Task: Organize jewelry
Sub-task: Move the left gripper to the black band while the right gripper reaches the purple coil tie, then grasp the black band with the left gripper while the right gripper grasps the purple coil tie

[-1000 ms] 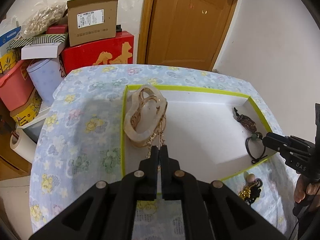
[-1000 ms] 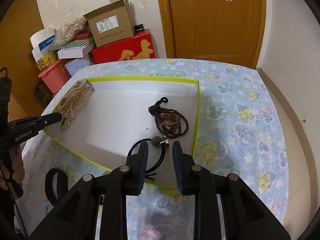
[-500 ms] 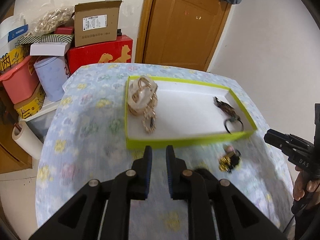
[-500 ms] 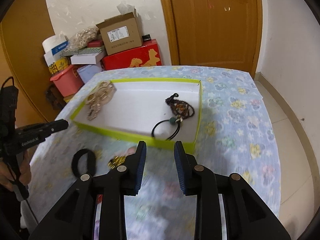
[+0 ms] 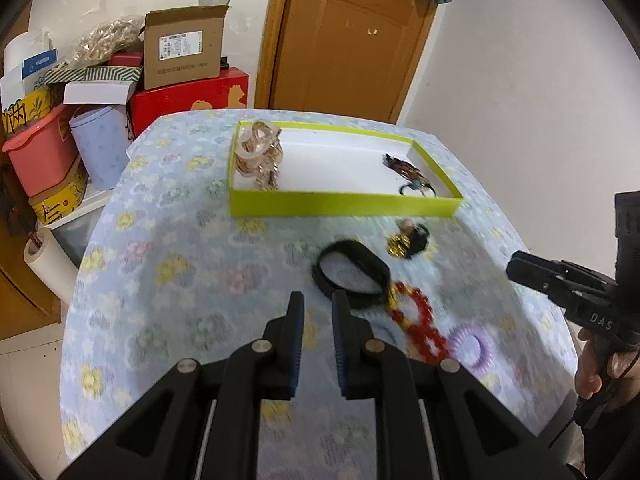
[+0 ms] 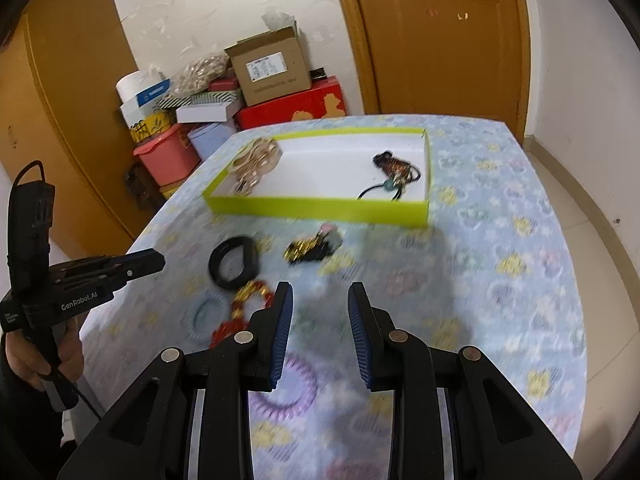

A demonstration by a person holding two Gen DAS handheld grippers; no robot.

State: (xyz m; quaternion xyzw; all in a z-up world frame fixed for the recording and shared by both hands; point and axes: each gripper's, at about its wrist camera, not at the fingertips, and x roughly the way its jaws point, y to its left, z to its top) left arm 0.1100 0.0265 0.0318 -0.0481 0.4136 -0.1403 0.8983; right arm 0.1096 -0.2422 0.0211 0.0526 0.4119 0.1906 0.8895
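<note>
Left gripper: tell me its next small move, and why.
Probably lower the left gripper onto the black band just ahead of its fingers and close on the near rim. Both grippers are open and empty, the tray already holds some pieces, and the band lies loose on the cloth beside the red beads.

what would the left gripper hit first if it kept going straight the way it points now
Probably the floral tablecloth just left of the black band; nothing lies between the open left gripper and the cloth. The band's near edge is close beside that line, and blur makes depth uncertain.
</note>
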